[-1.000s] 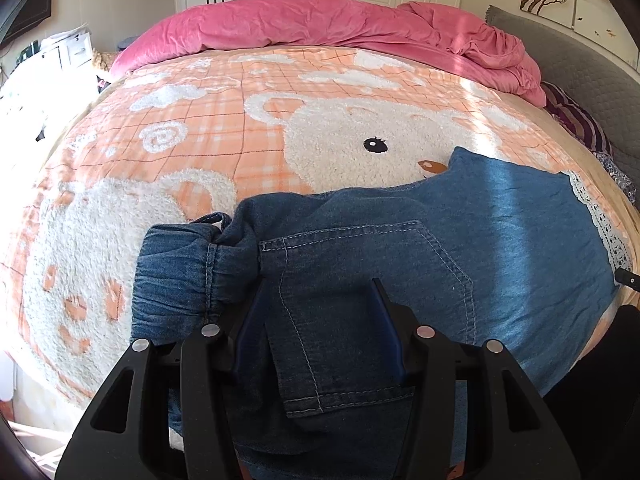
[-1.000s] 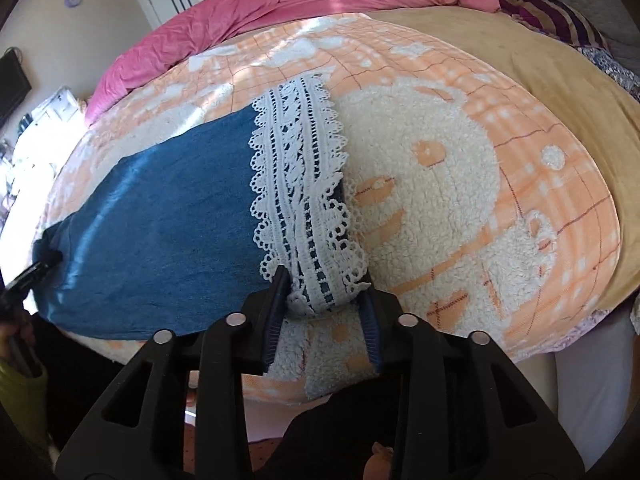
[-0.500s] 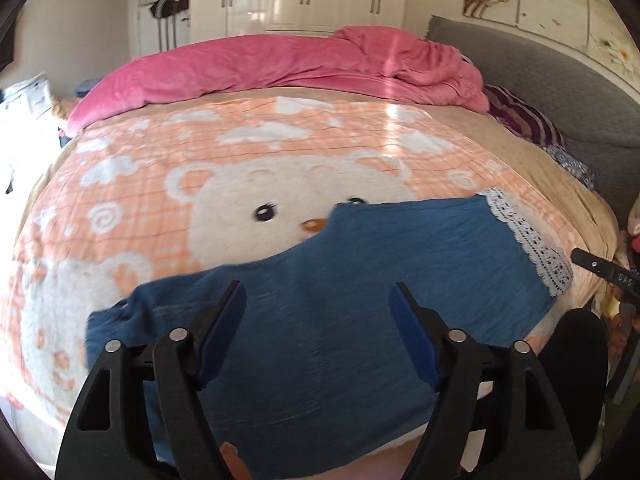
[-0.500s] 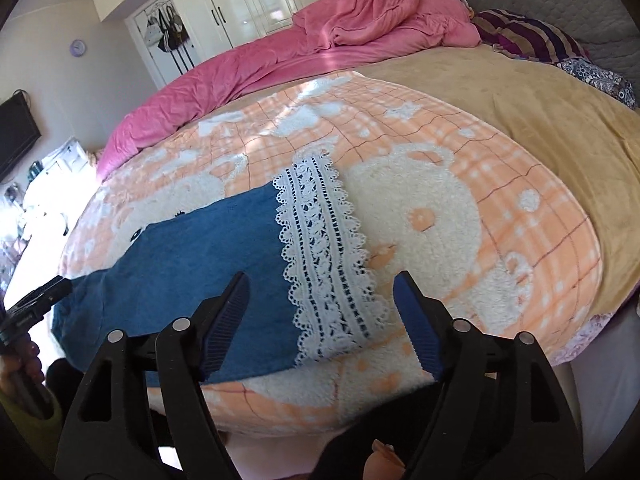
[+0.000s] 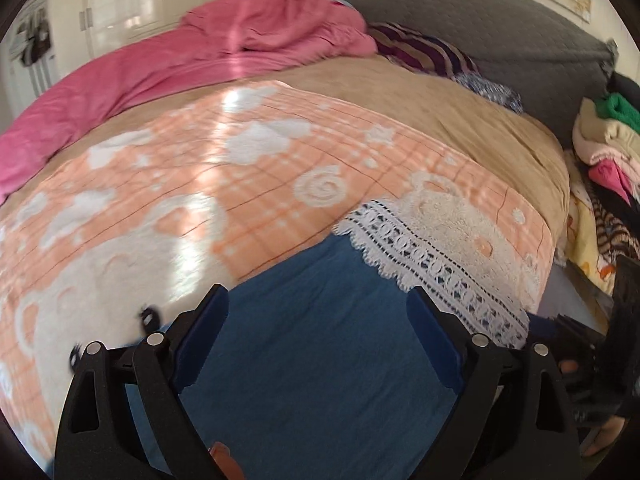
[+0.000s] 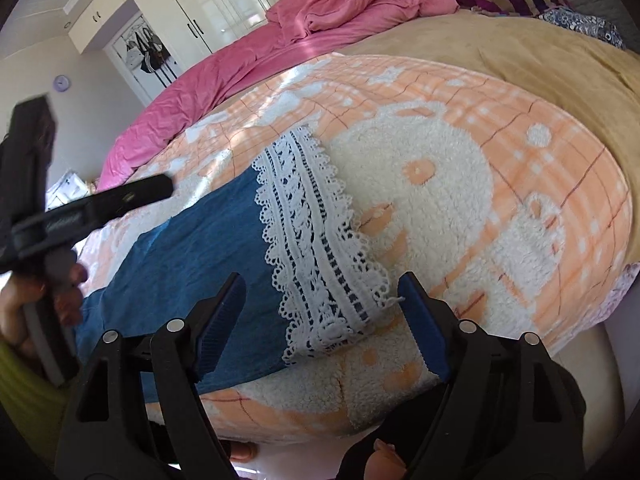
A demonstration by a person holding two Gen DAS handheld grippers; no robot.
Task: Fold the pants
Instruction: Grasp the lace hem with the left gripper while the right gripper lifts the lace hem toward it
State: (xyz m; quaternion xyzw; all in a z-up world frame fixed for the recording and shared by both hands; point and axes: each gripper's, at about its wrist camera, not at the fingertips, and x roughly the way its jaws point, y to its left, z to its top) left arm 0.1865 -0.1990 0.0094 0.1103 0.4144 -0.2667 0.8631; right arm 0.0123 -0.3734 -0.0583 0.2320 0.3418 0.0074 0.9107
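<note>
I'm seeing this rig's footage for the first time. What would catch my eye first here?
The blue denim pants lie flat on the orange bear blanket, their white lace hem toward the right. Both grippers hover open just above them. A crumpled pink quilt lies along the bed's far side.

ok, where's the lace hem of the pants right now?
The lace hem lies flat on the orange bear blanket at the denim's right end, ahead of the open right gripper; in the left wrist view it lies right of centre.
</note>
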